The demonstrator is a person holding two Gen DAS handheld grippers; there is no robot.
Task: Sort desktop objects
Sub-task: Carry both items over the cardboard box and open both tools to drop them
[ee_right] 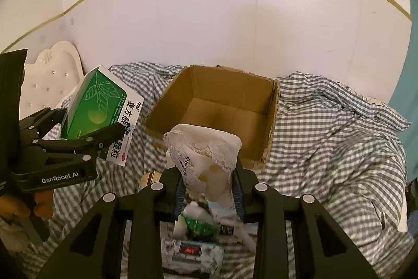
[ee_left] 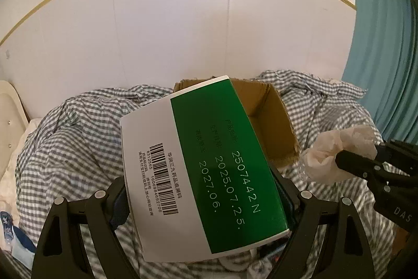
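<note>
1. I am holding a green-and-white medicine box (ee_left: 203, 164) in my left claw (ee_left: 206, 196), jaws spread wide and pressing on both its sides; the box is off the bedding.
2. My right claw (ee_right: 209, 187) is clamping narrowly on a crumpled pale lace-edged cloth (ee_right: 206, 148), also lifted clear.
3. Both items are hanging just short of the near edge of the open cardboard carton (ee_right: 271, 106), which is sitting on the grey checked bedspread (ee_right: 326, 127) near the wall.
4. The carton's floor is showing bare, so I am judging nothing sorted yet.
5. Left to do: dropping both in, then the small packets (ee_right: 193, 250) lying on the bedspread under my right claw.
</note>
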